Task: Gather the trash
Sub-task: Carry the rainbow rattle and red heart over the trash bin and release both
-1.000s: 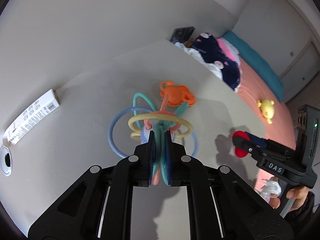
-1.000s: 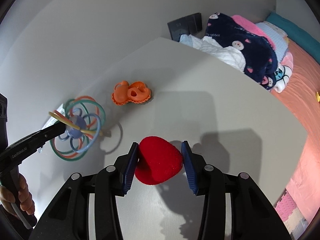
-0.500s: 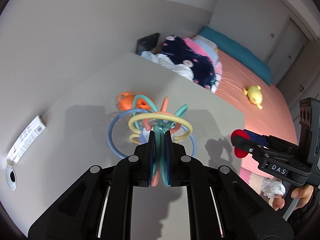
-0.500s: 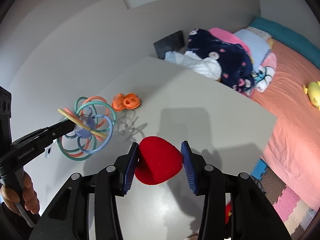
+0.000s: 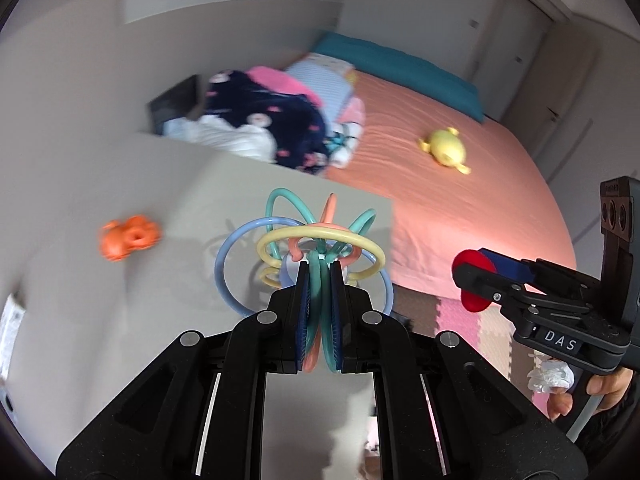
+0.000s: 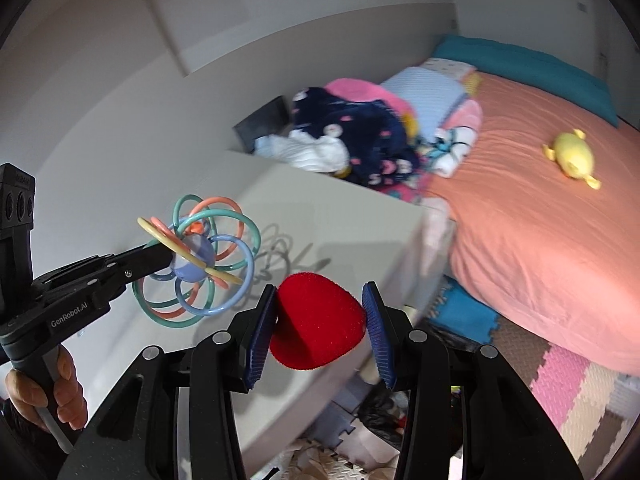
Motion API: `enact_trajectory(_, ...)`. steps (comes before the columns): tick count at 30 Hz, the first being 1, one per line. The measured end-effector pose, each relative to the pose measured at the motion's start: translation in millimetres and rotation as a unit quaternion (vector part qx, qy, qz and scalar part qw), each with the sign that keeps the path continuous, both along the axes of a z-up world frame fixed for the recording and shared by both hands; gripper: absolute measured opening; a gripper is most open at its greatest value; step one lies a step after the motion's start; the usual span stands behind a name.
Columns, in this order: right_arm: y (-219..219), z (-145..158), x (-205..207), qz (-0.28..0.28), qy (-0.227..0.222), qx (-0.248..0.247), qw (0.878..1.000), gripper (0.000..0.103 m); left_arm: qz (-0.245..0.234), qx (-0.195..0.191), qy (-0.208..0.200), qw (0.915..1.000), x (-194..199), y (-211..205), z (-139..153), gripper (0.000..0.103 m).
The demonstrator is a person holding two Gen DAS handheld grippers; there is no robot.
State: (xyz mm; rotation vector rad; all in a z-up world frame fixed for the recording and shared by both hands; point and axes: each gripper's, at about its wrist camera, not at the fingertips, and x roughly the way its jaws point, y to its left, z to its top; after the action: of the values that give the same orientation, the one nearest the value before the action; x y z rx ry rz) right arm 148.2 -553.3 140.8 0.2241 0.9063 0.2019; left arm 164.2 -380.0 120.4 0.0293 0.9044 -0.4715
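Ring rattle (image 5: 320,248) and red pad (image 6: 318,326), claw-held, apparently lifted clear of table (image 5: 180,184).

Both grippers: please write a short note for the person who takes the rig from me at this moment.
Left gripper: shut on the ring rattle, lifted off the table.
Right gripper: shut on the red sponge, also lifted clear.
Orange toy lies on the table, untouched.
Yellow plush lies on the bed.
Done: two items picked up. Left: drop both; no bin is clearly visible. Then probably fetch the orange toy.
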Motion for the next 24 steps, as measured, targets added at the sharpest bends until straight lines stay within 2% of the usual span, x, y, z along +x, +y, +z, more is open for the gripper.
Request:
enact_trajectory(8, -71, -4, -35, -0.072, 0.004, -0.006, 0.997, 0.045, -0.082, 0.002, 0.019, 0.9964, -15, -77, -16, 0.009)
enact_trajectory(17, -128, -20, -72, -0.137, 0.024, -0.001, 0.990, 0.046, -0.160, 0.022, 0.061, 0.9849, -33, -141, -46, 0.009)
enact_trajectory(18, -132, -25, -72, -0.137, 0.038, -0.004, 0.990, 0.046, -0.175, 0.036, 0.082, 0.9805, -33, -149, -55, 0.022)
enact_trajectory(19, -134, -29, -72, -0.139, 0.051, -0.010, 0.989, 0.052, -0.178, 0.053, 0.094, 0.9781, -34, -155, -61, 0.035)
enact_trajectory(20, -137, -32, -74, -0.146, 0.059, -0.017, 0.987, 0.067, -0.171, 0.075, 0.095, 0.9778, -34, -160, -66, 0.068)
enact_trajectory(21, -140, -35, -77, -0.160, 0.061, -0.025, 0.985, 0.071, -0.161, 0.094, 0.089, 0.9785, -35, -162, -70, 0.092)
enact_trajectory(22, -144, -35, -81, -0.171, 0.056, -0.027, 0.983, 0.072, -0.154, 0.097, 0.075, 0.9805, -36, -163, -70, 0.096)
enact_trajectory(24, -149, -38, -84, -0.176, 0.058, -0.025, 0.982, 0.072, -0.154, 0.087, 0.068, 0.9818, -37, -162, -67, 0.096)
